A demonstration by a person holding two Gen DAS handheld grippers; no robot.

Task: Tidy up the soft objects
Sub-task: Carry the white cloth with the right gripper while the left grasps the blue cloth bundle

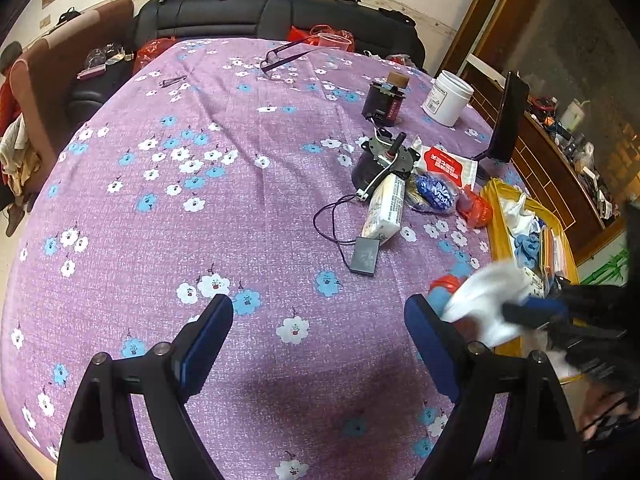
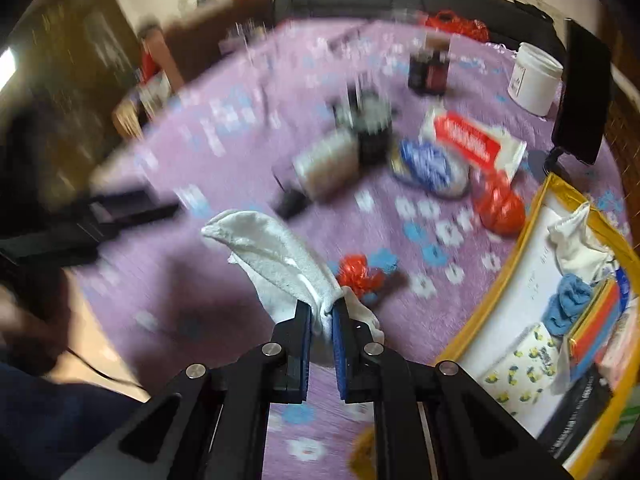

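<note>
My right gripper (image 2: 321,312) is shut on a white towel (image 2: 276,256) and holds it above the purple flowered tablecloth (image 2: 224,184); the view is blurred by motion. The towel (image 1: 488,300) and right gripper (image 1: 536,312) also show at the right edge of the left wrist view. My left gripper (image 1: 319,316) is open and empty above the cloth. A yellow-rimmed box (image 2: 516,256) at the right holds a white cloth (image 2: 576,240), a blue cloth (image 2: 568,304) and packets. A red crumpled bag (image 2: 358,274) lies just beyond the towel.
On the table lie a tissue pack (image 1: 386,210), a red-and-white wipes pack (image 1: 446,164), a blue bag (image 1: 436,192), a red bag (image 1: 476,208), a motor with cable (image 1: 380,160), a black adapter (image 1: 365,256), a white jar (image 1: 448,98), glasses (image 1: 280,58) and a phone stand (image 1: 506,120).
</note>
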